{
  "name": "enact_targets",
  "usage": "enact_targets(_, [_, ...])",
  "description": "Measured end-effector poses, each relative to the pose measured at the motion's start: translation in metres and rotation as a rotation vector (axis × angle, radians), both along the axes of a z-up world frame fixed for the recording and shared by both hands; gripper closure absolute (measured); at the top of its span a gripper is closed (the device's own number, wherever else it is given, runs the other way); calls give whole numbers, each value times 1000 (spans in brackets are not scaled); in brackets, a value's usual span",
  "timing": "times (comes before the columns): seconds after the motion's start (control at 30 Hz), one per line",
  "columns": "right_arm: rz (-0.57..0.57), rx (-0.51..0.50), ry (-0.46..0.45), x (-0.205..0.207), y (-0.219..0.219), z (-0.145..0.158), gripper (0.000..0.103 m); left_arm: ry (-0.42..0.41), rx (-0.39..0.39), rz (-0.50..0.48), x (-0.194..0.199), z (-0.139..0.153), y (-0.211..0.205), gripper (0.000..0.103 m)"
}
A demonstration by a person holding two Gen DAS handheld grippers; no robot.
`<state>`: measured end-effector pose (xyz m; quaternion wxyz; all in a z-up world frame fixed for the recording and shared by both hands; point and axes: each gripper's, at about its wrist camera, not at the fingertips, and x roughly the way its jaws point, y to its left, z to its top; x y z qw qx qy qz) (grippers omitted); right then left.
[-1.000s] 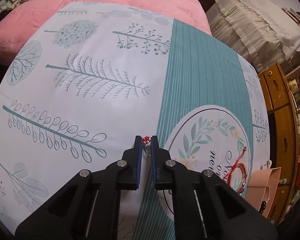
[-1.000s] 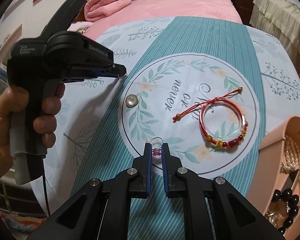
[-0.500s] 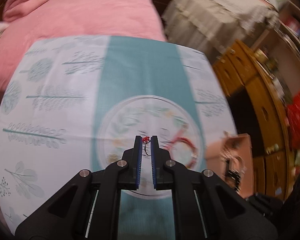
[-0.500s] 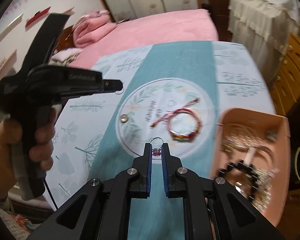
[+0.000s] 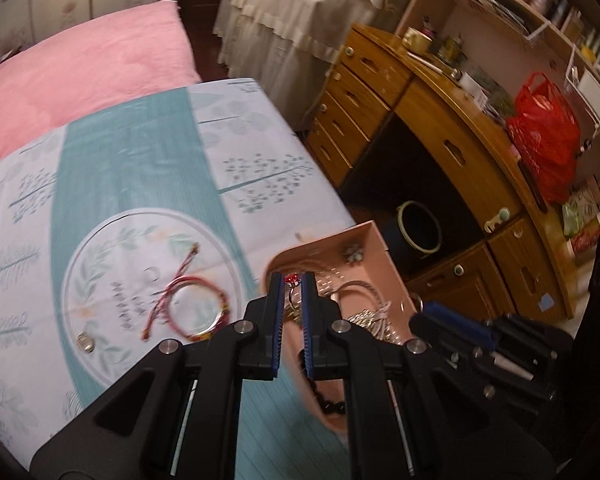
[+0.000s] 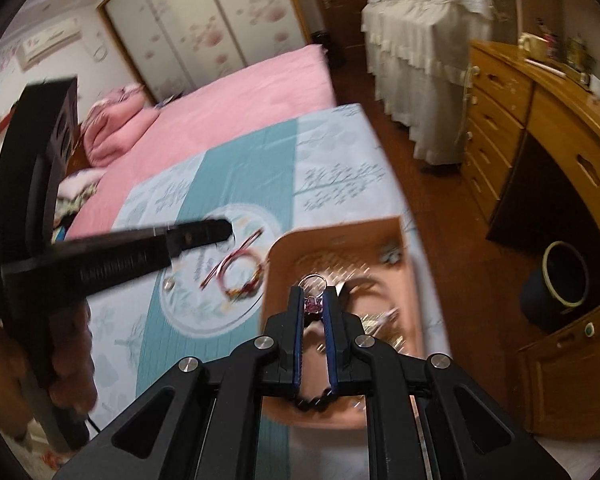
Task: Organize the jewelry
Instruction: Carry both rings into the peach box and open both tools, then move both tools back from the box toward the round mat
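My left gripper is shut on a ring with a red stone, held over the near left corner of the pink jewelry box. My right gripper is shut on a silver ring with a purple stone, above the middle of the same pink box. The box holds chains and black beads. A red cord bracelet and a small round brooch lie on the printed cloth's circle. The left gripper also shows in the right wrist view, held by a hand.
The teal and white printed cloth lies over a pink bed. A wooden desk with drawers stands to the right, with a dark bin under it. A cream draped cover stands behind.
Both grippers have swung right and risen, from over the cloth's circle to above the pink box, each with its ring still clamped. The views have rolled.
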<state>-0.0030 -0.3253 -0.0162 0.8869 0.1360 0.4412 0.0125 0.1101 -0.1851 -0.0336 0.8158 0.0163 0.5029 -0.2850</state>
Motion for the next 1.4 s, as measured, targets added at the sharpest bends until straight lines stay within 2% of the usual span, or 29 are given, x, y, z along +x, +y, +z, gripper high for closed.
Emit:
enact_targets(0.3, [-57,28,6,41,-36,-11,94,47,60,-42,21,-28,-33,97])
enact_targets(0.6, [-43,1,53,65,-30,-27,92,49,124,-70,22,-40,-43,96])
enact_targets(0.67, [-40,1,57,67,-28,-31,91,55,125,-67,22,-40,-40,92])
enact_targets(0.7, [-39,2,60,68,-27,-32,89,58,126,-64,22,-40,-38,88])
enact_targets(0.77, [-38,-1,60,67,-26,-33,85,56,125,-54,22,-38,-33,67])
enact_targets(0.8, [-42,-4,60,66,-25,-33,83,50,127,-40,23,-37,-30,65])
enact_targets(1.1, [-23,-4,62,56,-11,-32,82,42,116,27,20,-25,7,64])
enact_targets(1.4, [28,14,58,48,10,-24,83,55,155,160,6,-25,81,64])
